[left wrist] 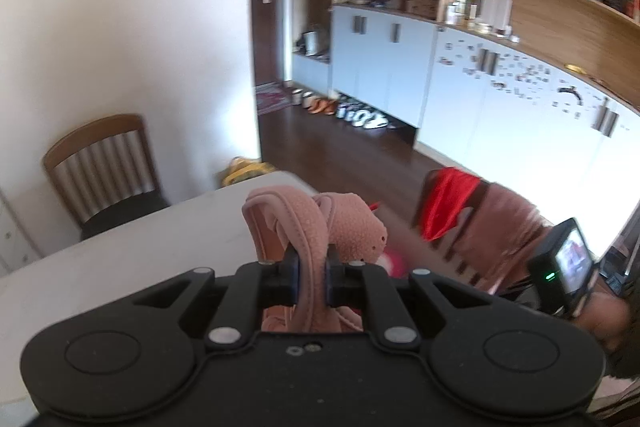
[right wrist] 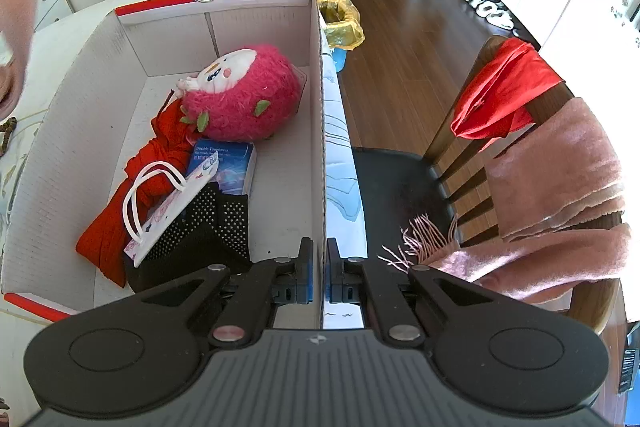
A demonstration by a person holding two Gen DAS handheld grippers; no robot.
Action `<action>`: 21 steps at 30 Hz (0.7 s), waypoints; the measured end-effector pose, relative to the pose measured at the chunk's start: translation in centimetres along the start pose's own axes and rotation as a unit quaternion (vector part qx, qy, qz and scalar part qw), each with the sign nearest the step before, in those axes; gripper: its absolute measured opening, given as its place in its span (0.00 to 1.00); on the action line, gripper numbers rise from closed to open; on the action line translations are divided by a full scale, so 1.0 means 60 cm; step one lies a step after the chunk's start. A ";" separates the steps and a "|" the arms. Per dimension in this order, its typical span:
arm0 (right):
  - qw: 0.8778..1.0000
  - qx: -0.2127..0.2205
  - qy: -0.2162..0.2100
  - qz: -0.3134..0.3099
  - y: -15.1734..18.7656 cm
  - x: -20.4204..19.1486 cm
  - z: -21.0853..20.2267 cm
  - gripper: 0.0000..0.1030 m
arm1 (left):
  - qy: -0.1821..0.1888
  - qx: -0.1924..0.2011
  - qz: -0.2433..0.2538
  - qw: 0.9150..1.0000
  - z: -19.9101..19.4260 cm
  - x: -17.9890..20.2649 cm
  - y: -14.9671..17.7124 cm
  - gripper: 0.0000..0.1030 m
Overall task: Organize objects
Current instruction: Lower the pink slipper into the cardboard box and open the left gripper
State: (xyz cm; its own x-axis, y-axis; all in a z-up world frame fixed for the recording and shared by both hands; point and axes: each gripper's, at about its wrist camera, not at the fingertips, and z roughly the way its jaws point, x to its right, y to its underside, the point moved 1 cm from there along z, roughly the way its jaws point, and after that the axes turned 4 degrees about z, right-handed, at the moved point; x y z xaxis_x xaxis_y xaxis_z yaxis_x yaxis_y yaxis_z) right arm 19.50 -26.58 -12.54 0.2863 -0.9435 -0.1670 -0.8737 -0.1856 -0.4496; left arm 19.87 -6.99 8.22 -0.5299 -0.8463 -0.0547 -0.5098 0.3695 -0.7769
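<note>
My left gripper [left wrist: 311, 273] is shut on a pink leather bag [left wrist: 320, 223], pinching its strap and holding it above the white table [left wrist: 140, 251]. My right gripper [right wrist: 319, 269] is shut on the right wall of a white cardboard box [right wrist: 316, 131] with red rims that stands on the table. In the box lie a pink strawberry plush toy [right wrist: 244, 95], a red cloth [right wrist: 116, 223], a blue book [right wrist: 232, 163], a small white gift bag [right wrist: 172, 203] and a black dotted cloth [right wrist: 208, 227].
A wooden chair [right wrist: 460, 163] at the table's right carries a red cloth [right wrist: 504, 95] and a pink scarf [right wrist: 560, 195]. Another wooden chair [left wrist: 104, 167] stands at the far side. A yellow-lined bin [right wrist: 340, 19] sits on the floor beyond the box. Cabinets line the far wall.
</note>
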 end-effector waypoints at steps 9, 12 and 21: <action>1.000 0.001 -0.001 -0.002 -0.001 0.000 0.001 0.04 | 0.049 -0.023 0.040 0.998 0.073 0.095 -0.008 0.10; 1.000 0.001 -0.001 -0.005 -0.003 -0.002 0.002 0.04 | 0.059 -0.046 0.045 0.996 0.107 0.115 0.009 0.10; 1.000 0.001 -0.004 -0.007 -0.005 -0.001 0.004 0.04 | 0.053 -0.106 0.058 0.991 0.193 0.142 0.059 0.10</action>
State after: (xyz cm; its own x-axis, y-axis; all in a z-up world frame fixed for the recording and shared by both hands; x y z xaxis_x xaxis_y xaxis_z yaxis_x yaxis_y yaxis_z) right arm 19.86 -26.43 -12.58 0.3026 -0.9382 -0.1680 -0.8683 -0.1987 -0.4544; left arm 21.41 -17.37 -2.25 -0.6553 -0.7529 -0.0612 -0.5667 0.5436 -0.6192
